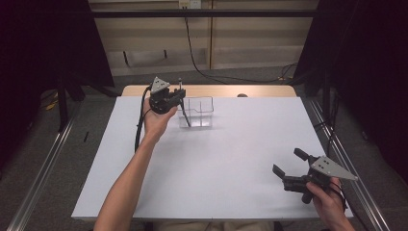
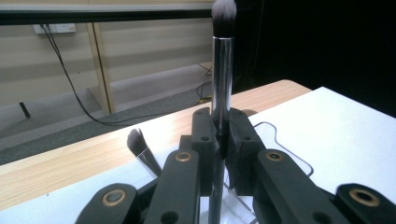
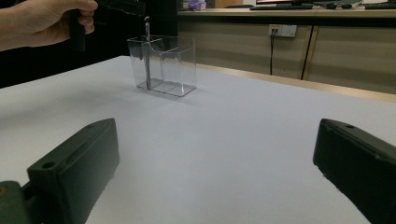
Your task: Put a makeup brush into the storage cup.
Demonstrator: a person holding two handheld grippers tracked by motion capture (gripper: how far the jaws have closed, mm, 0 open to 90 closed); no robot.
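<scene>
The left gripper (image 1: 179, 97) clamps an upright brush (image 2: 222, 84), its handle down in the clear organizer (image 1: 196, 111) at the table's (image 1: 216, 163) far side; the right gripper (image 1: 287, 166) hovers near the front edge, jaws wide apart.

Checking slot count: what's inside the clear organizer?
The clear organizer has one brush leaning in it, and the left tongs hold a second brush upright over it. Its lower end is covered.

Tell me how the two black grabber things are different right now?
The left gripper is shut on a makeup brush, held upright above the clear organizer; the right gripper stands open with nothing between its jaws. The left gripper is raised at the far side of the table; the right gripper sits low near its front right corner. Both are black and hand-held.
</scene>
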